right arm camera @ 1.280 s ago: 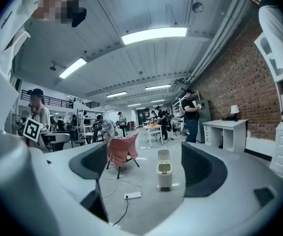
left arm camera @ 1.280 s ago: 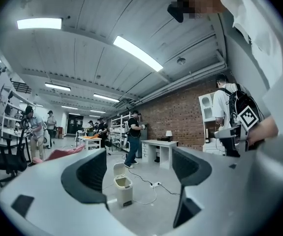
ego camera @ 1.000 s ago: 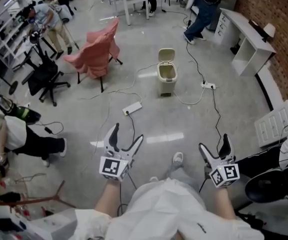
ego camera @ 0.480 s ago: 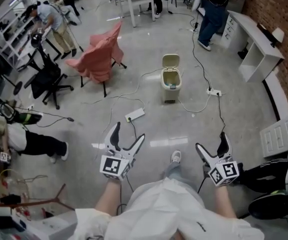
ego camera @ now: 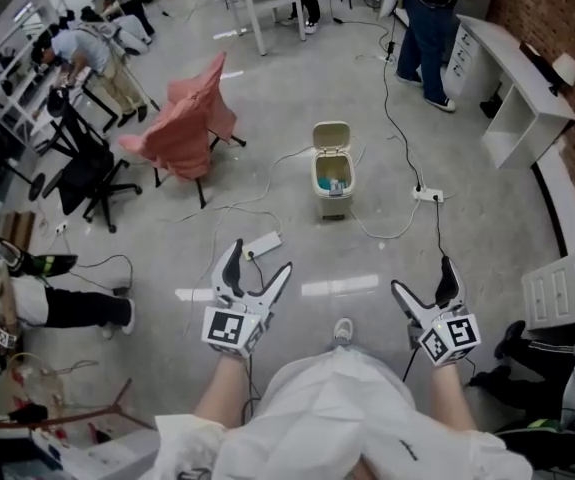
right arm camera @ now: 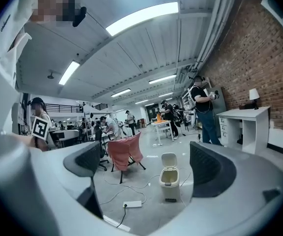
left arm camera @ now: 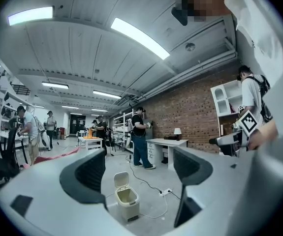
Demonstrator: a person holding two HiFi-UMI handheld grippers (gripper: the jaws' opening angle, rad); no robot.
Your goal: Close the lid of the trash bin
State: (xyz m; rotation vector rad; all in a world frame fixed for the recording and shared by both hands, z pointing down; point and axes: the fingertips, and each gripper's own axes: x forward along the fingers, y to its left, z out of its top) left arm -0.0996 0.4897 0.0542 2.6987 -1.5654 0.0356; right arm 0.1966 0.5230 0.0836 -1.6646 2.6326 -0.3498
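Observation:
A small cream trash bin [ego camera: 332, 184] stands on the concrete floor a few steps ahead, its lid [ego camera: 331, 134] tipped up and open at the back. Something blue lies inside it. Both grippers are held low in front of the body, far short of the bin. My left gripper [ego camera: 257, 262] is open with nothing between its fingers. My right gripper [ego camera: 423, 280] is open and empty too. In the left gripper view the bin [left arm camera: 127, 201] shows between the spread jaws of the left gripper [left arm camera: 140, 173]. The right gripper view frames the bin [right arm camera: 170, 183] between the jaws of the right gripper [right arm camera: 151, 168].
A chair draped in pink cloth [ego camera: 189, 118] stands left of the bin, a black office chair [ego camera: 87, 168] further left. Cables and power strips [ego camera: 262, 244] [ego camera: 427, 195] lie around the bin. A white desk [ego camera: 527, 88] and drawer unit [ego camera: 562, 293] line the right; people stand at the back.
The wearer has stepped forward, so the bin sits slightly lower and nearer in the head view. Both grippers keep the same open pose. The lid stays up.

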